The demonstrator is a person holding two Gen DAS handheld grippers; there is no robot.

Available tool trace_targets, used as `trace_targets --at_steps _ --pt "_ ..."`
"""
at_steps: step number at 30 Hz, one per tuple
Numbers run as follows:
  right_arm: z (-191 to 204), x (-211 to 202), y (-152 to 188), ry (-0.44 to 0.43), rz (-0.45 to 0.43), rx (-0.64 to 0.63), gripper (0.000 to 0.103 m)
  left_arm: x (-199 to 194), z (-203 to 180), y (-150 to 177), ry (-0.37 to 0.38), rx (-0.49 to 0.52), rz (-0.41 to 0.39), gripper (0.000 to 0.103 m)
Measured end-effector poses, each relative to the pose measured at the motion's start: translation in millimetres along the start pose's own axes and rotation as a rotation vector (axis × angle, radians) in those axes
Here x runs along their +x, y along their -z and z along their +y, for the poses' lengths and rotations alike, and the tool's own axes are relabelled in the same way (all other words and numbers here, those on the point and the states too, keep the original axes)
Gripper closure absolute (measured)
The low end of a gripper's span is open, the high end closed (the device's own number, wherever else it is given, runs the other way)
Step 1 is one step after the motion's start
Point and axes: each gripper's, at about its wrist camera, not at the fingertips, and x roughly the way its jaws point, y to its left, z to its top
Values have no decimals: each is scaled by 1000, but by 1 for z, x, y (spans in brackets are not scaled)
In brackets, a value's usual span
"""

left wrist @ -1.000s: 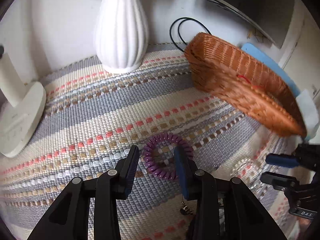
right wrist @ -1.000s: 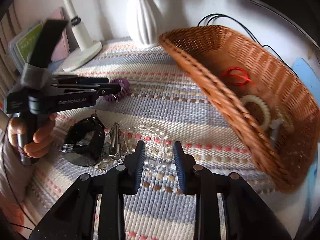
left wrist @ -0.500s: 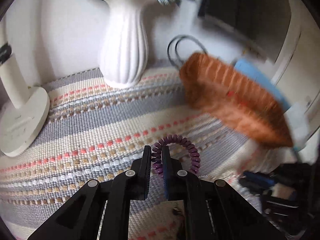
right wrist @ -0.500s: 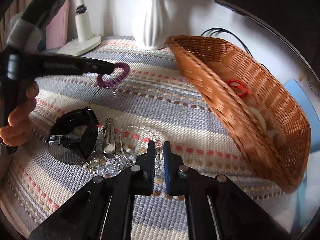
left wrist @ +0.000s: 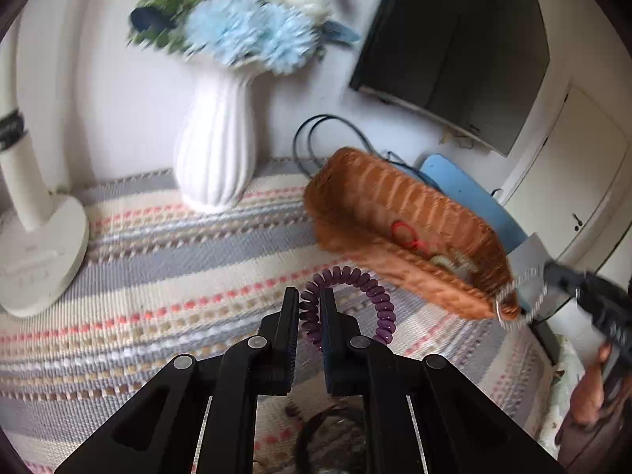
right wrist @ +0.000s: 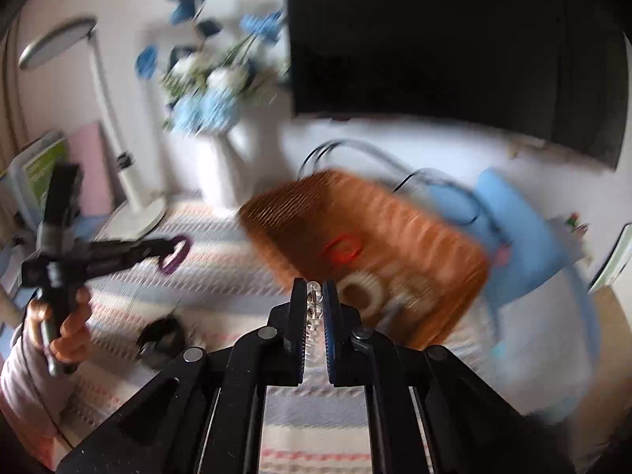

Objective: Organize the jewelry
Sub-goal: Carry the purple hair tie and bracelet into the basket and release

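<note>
Left claw (left wrist: 309,308) angled downward clamps the purple coil bracelet (left wrist: 369,296); right claw (right wrist: 315,300) likewise clamps clear beads (right wrist: 314,296)

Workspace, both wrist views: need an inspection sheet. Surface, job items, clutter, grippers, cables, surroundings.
Surface: striped woven mat, flat.
Job's things: purple spiral hair tie and clear bead string, both lifted; wicker basket holds a red loop and a white spiral ring.
Clutter: black hair clip on the mat.
Grippers: left gripper shut on the hair tie; right gripper shut on the beads.
Cables: black cable behind the basket.
Surroundings: white vase with flowers, desk lamp, dark screen.
</note>
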Motion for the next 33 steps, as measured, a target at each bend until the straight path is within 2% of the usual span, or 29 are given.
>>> trace_targets --at_steps 6,9,12,15,19,23,26,27,28,29,30,33 --pt "-46 34 -26 67 2 79 94 0 -66 -44 -85 165 -23 92" --pt "-69 73 -29 41 69 164 94 27 -91 -64 -115 218 6 92" --pt "-74 108 -30 -11 131 194 94 65 -101 -76 -129 227 61 92" --pt "-67 122 -31 -47 143 170 94 97 -105 -77 -130 216 115 92" --pt "-67 135 -26 -26 163 158 94 129 -106 -68 -129 218 175 92" --pt "-82 141 -20 -17 189 202 94 145 -109 -64 -118 212 206 92" --pt "-93 135 -18 -20 188 245 92 141 -110 -63 -93 208 207 91" --pt "-96 131 -19 -28 186 260 89 137 -109 -64 -89 204 212 83" --pt "-99 125 -19 -36 177 279 88 132 -109 -65 -90 201 217 70" --pt "-102 118 -20 -36 170 286 84 123 -108 -66 -95 197 202 64" --pt "-102 110 -22 -33 158 289 79 114 -107 -67 -104 197 179 61" --pt "-95 85 -26 -35 122 269 74 79 -103 -69 -106 195 132 61"
